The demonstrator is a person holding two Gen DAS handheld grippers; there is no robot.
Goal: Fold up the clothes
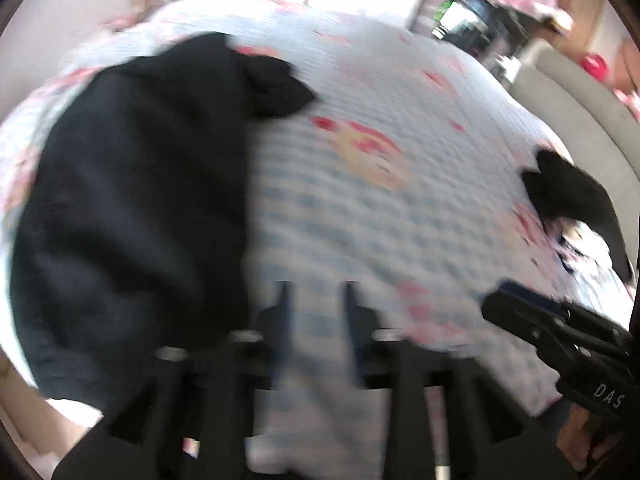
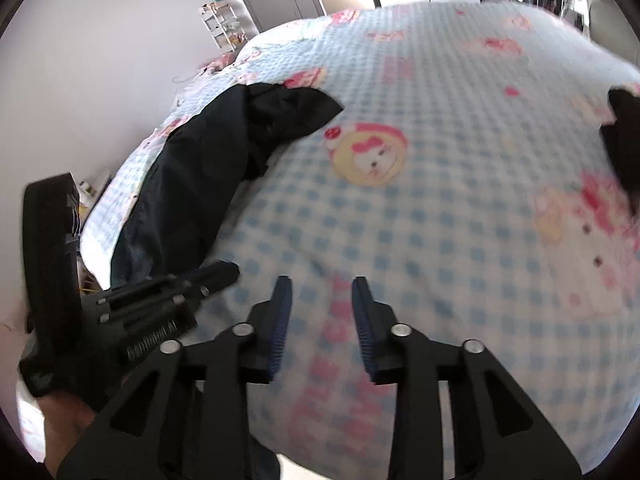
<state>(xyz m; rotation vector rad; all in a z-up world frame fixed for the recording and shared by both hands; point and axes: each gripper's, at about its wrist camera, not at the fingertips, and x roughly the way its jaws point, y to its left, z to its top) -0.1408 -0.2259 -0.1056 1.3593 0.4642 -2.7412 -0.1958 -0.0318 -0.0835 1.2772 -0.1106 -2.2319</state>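
Left claw [image 1: 316, 292] and right claw [image 2: 322, 284] both parted with nothing between the fingers, hovering side by side over the near edge of the bed [image 2: 440, 220]. Dark garment [image 2: 208, 168] bunched along the bed's left side, clear of both claws. Second dark garment [image 1: 568, 196] near the right edge.

Black garment [image 2: 200, 168] on blue-and-white checked bedspread [image 2: 460, 240] with pink cartoon prints
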